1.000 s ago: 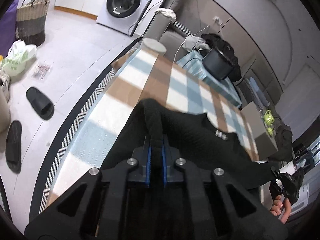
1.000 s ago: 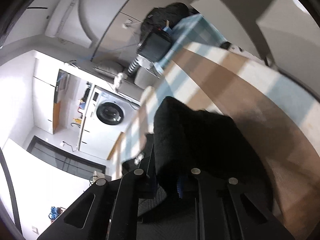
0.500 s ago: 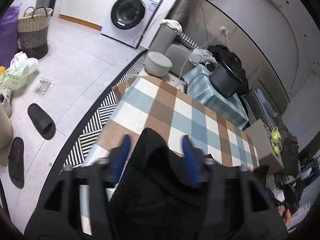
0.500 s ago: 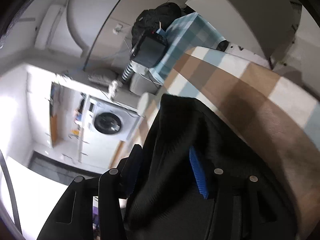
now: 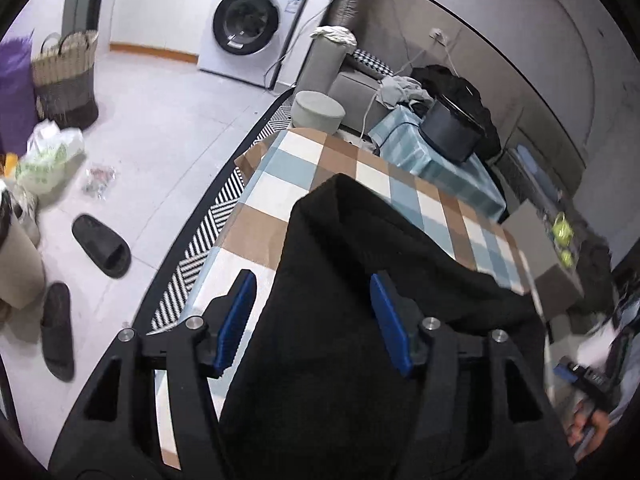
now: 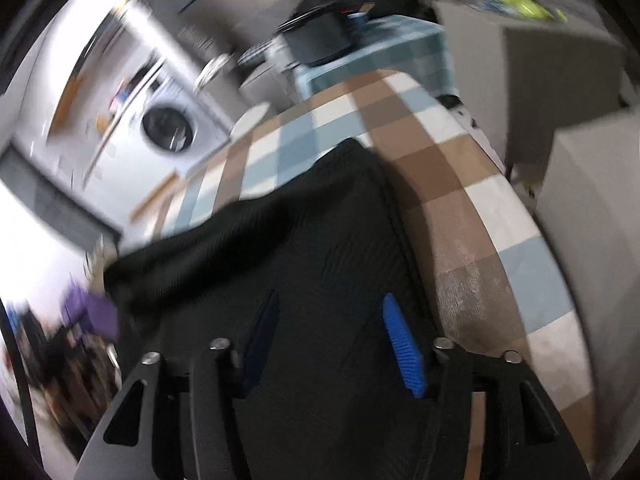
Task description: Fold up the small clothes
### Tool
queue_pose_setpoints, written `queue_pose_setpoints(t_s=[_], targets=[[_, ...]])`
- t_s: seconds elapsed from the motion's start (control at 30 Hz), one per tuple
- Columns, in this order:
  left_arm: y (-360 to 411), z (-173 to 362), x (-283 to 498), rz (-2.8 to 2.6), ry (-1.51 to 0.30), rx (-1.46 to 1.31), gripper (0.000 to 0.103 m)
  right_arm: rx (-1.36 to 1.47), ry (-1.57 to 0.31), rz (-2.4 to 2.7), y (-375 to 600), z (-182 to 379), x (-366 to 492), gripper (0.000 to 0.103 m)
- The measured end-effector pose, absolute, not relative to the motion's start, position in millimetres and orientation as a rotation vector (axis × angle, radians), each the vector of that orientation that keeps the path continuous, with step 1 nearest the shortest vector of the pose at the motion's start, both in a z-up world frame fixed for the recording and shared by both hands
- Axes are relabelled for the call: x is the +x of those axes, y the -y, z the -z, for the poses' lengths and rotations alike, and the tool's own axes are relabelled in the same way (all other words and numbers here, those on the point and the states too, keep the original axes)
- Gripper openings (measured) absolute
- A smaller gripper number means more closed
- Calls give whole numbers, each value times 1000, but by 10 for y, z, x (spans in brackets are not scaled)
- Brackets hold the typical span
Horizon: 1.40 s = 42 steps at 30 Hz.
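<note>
Left wrist view: no legible writing or labels anywhere. My left gripper (image 5: pixel 314 318) opening, blue pads clear of black garment (image 5: pixel 360 280) lying between them on checked tablecloth (image 5: pixel 288 168). My right gripper (image 6: pixel 332 338) likewise opening over same garment, pads apart, nothing pinched. One second ago both pinched folds of this cloth; now released, garment spread flat.

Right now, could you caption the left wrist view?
Left gripper opening over a black garment on the checked table.
</note>
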<state>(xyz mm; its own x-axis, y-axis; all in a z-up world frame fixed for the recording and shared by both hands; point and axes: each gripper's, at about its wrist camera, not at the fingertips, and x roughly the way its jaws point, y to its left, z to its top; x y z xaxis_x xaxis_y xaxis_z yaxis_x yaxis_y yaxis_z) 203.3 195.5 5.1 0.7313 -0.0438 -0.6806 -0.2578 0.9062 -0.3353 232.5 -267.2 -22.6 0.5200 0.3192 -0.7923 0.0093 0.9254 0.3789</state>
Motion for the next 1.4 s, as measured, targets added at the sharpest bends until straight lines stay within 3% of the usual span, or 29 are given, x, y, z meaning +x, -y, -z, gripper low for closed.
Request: queue_pose_setpoints(t_s=[0.07,0.17,0.4,0.67,0.7,0.73,0.77,0.83,1.0,1.03,1.1,1.13,1.17,1.4], targets=[[-1852,-84,1961,-110,-747,-377,69,265,-1023,-236,2574,164,2269,69],[-1719,-105,1882,-95,-734,-321,75,150,-1006,-265,2463,87,2239,74],[-1369,86,2121,23,-848,-295,76,260,-1015,-214,2392,241,2360,74],[-1333,262,2566,115,-892,-586,75,318,-1017,-197,2373,320,2280,74],[-1331,283,2624,108,-896,-602,72,323,-1017,-198,2375,322,2272,74],[-1334,316,2687,108,-892,-631,53,332,-1015,-201,2378,327,2267,74],[-1349,348,2769,100,-899,-653,22,337,-1014,-202,2376,332,2265,74],[-1390,429,2925,88,-905,-696,0,342,-1020,-200,2368,355,2277,74],[-1430,253,3131,108,-798,-704,0,359,-1016,-197,2391,381,2304,74],[-1437,189,3155,118,-774,-704,1,360,-1015,-193,2403,386,2309,74],[-1455,117,3179,96,-786,-701,20,366,-1014,-176,2445,405,2317,74],[-1451,96,3178,67,-804,-674,50,371,-1013,-163,2471,412,2318,74],[-1461,69,3144,45,-797,-657,73,380,-1010,-147,2506,422,2320,74],[-1499,-5,2729,-33,-779,-508,78,507,-968,-91,2773,405,2371,74]])
